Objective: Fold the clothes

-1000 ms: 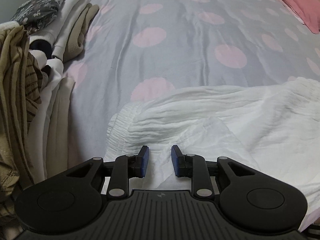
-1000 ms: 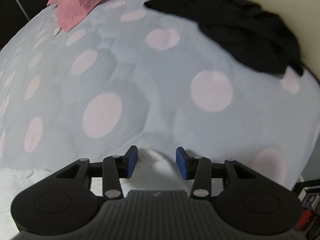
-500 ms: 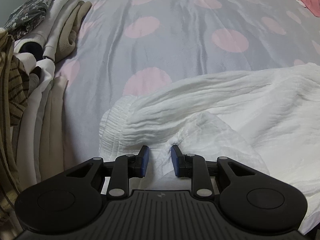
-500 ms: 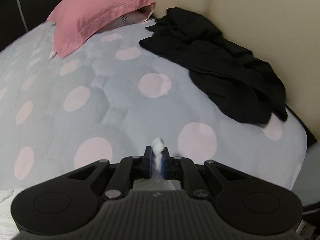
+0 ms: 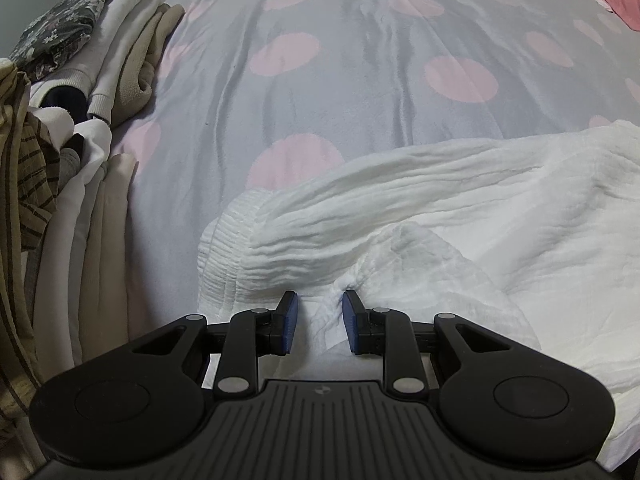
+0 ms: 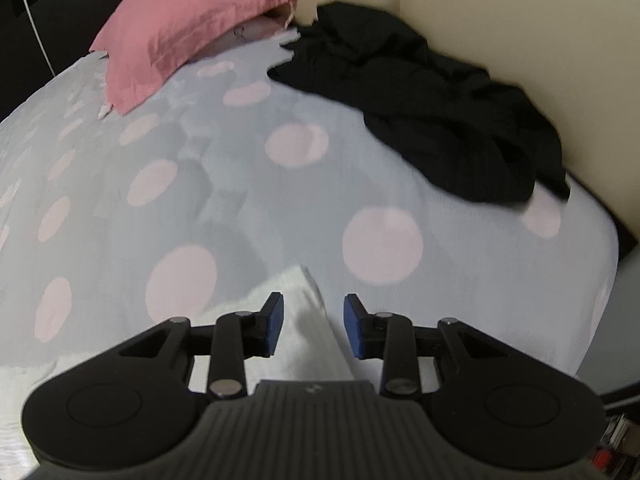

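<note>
White crinkled garment [image 5: 460, 216] lies spread across the near part of the bed, on a grey bedspread [image 5: 360, 92] printed with large pink dots. Its ribbed, gathered edge shows at the left end, and a rumpled fold rises just ahead of the left gripper [image 5: 317, 322]. That gripper points steeply down at the cloth with its blue pads partly apart; a small bunch of white fabric sits in the gap, touching the right-hand pad, but the left-hand pad stands clear of it, so nothing is pinched.

In the right wrist view, a corner of the same white cloth [image 6: 298, 312] pokes forward between the fingers of the right gripper [image 6: 314, 328]. Its jaws have just been opening (the picture is slightly blurred), and the pads now stand off the fabric on both sides.

Along the left edge of the bed sits a pile of folded clothes [image 5: 80, 168] in cream, white and brown stripes, with a dark floral piece at its far end. Farther off, a pink pillow [image 6: 188, 36] rests at the head of the bed, and a crumpled black garment [image 6: 432, 116] lies against the cream wall [image 6: 540, 40].
</note>
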The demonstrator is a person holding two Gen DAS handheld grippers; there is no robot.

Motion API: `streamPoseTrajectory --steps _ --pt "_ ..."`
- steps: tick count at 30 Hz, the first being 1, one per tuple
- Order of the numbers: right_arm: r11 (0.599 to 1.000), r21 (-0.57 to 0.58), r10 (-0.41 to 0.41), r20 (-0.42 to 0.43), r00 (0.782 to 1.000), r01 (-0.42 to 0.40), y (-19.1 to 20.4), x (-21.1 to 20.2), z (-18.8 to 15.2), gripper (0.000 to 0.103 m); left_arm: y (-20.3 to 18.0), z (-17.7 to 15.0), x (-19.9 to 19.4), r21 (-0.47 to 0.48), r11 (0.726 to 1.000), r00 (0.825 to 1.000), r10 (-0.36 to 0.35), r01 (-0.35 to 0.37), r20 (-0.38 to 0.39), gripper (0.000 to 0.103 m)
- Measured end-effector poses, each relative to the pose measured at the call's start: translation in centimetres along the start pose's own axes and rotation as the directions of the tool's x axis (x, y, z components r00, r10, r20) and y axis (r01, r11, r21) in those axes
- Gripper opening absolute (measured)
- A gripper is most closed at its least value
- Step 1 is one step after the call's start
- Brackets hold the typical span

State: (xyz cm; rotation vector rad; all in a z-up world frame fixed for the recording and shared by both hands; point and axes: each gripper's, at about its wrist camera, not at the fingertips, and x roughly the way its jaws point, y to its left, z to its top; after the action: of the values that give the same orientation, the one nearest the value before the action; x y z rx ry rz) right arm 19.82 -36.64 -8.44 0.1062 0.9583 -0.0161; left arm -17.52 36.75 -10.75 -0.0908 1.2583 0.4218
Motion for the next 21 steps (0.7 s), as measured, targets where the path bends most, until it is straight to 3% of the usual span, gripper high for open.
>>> streamPoseTrajectory --steps 5,7,8,9,16,21 --pt "1.0 -0.009 0.007 -0.036 0.999 -0.007 0.6 1.7 -1.6 0.035 -0.2 -0.1 0.0 -0.025 1.0 1.0 0.006 -0.006 -0.001 0.023" --pt "1.0 -0.016 0.02 -0.032 0.999 -0.02 0.7 1.9 -1.9 0.025 -0.4 0.0 -0.1 -0.025 1.0 1.0 0.014 -0.014 -0.003 0.023" --pt "0.999 -0.017 0.033 -0.029 0.999 -0.033 0.8 1.9 -2.0 0.009 -0.5 0.0 0.0 -0.024 1.0 1.0 0.017 -0.017 -0.005 0.023" --pt "0.999 -0.03 0.035 -0.023 0.999 -0.036 0.9 1.7 -2.0 0.007 -0.5 0.0 0.0 -0.024 1.0 1.0 0.019 -0.02 -0.005 0.023" --pt "0.998 -0.059 -0.005 0.117 0.993 0.012 1.3 -0.5 0.4 0.006 -0.6 0.1 0.2 -0.024 1.0 1.0 0.017 -0.017 0.007 0.023" --pt "0.99 -0.117 -0.072 0.03 0.997 0.075 3.2 2.3 1.0 0.007 -0.9 0.0 0.2 -0.028 0.999 1.0 0.025 -0.025 0.014 0.023"
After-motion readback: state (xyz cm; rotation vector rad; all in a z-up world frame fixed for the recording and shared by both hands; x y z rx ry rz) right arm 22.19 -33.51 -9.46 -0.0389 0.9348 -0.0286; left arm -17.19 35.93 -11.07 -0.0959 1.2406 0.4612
